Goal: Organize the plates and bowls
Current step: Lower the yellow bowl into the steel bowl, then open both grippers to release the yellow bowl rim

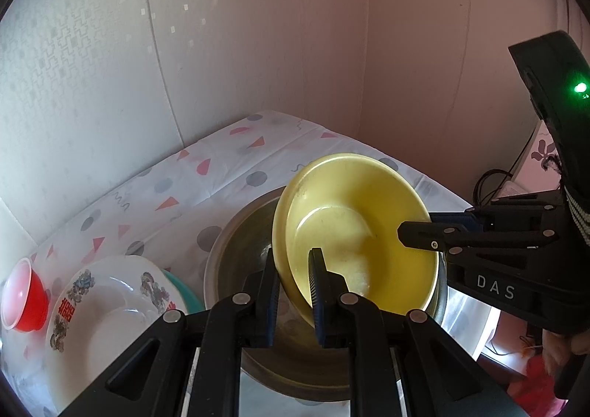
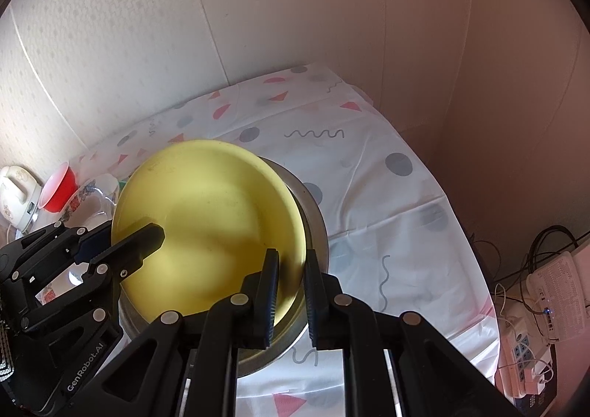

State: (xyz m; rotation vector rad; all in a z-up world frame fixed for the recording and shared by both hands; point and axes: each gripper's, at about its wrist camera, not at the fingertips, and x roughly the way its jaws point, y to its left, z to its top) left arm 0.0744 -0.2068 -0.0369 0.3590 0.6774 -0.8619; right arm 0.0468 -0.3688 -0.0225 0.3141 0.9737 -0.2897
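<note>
1. My left hand-held gripper (image 1: 295, 291) is pinched shut on the near-left rim of the yellow bowl (image 1: 354, 229), one finger on the outer wall and one inside; I hold it there because the rim is the only thin edge the jaws can bite

2. My right hand-held gripper (image 2: 291, 291) is clamped the same way on the opposite rim, so the bowl is carried from two sides and should not swing or slip

3. The yellow bowl sits tilted, its mouth turned toward the cameras, partly inside the steel basin (image 2: 313, 218) beneath it; whether its base rests on the basin's floor I cannot tell

4. I judge this as nesting the smaller bowl into the larger one, which suits stacking by size

5. To the left on the tabletop (image 2: 387, 195), covered with a patterned cloth, stands a white decorated plate (image 1: 110, 306) over something teal (image 1: 180, 291), with a red cup (image 1: 25, 295) just beside it; they look grouped as their own pile

6. Next I would level the bowl before letting go, since a tilted release could let it clatter against the steel
</note>
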